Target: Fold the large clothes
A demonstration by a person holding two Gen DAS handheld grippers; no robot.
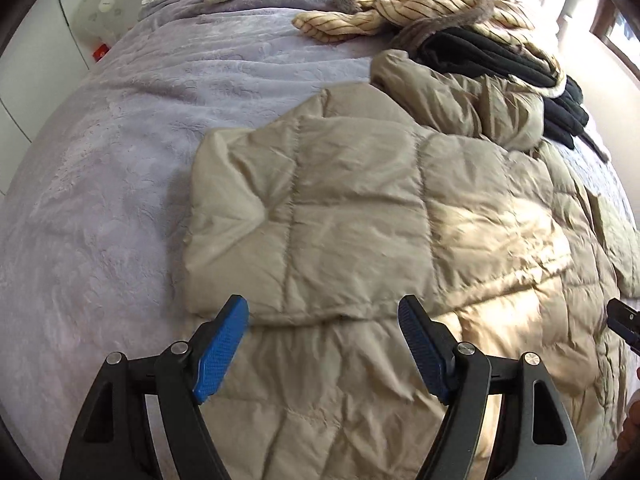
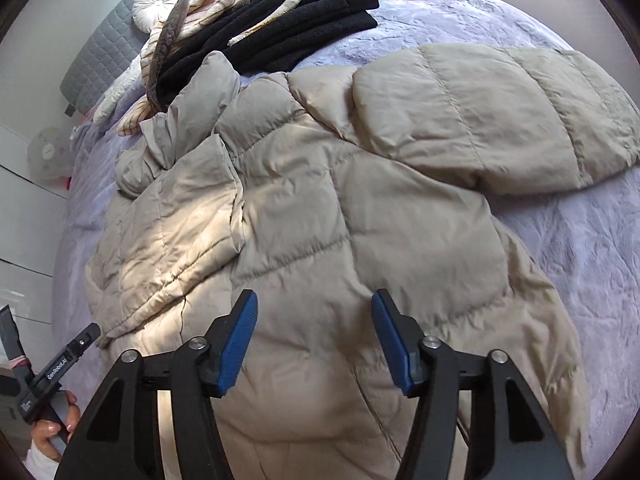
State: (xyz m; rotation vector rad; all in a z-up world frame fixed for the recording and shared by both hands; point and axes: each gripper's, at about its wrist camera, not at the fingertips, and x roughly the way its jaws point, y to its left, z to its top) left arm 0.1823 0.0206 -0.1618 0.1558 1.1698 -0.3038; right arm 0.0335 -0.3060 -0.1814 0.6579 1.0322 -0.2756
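Puffer jacket (image 1: 360,200), beige and quilted, lies spread on the bed (image 1: 100,180), directly ahead of and beneath both sets of jaws. The left gripper (image 1: 323,344) hovers above the jacket with its jaws released, blue pads wide apart and holding nothing. Just beyond its fingertips one sleeve (image 1: 304,216) is folded in across the jacket's body, its cuff edge lying crosswise between the two pads. The right gripper (image 2: 314,340) also hangs over the jacket, jaws released and empty, with the quilted body filling the space between the pads. Ahead and to the right of the right jaws the other sleeve (image 2: 500,120) stretches out sideways onto the lilac bed cover (image 2: 580,260), not folded in. Ahead and to the left of those jaws the collar (image 2: 192,120) is bunched up.

Farther ahead of both jaws, touching the collar end of the jacket, sits a pile of other clothes: a black fleece garment (image 2: 312,20) and a cream striped garment (image 1: 400,16) with a grey furry trim. In the right wrist view, the left hand (image 2: 52,432) grips the left tool's handle at the lower left. A white fan (image 1: 102,8) stands beside the bed, far ahead to the left of the left jaws.
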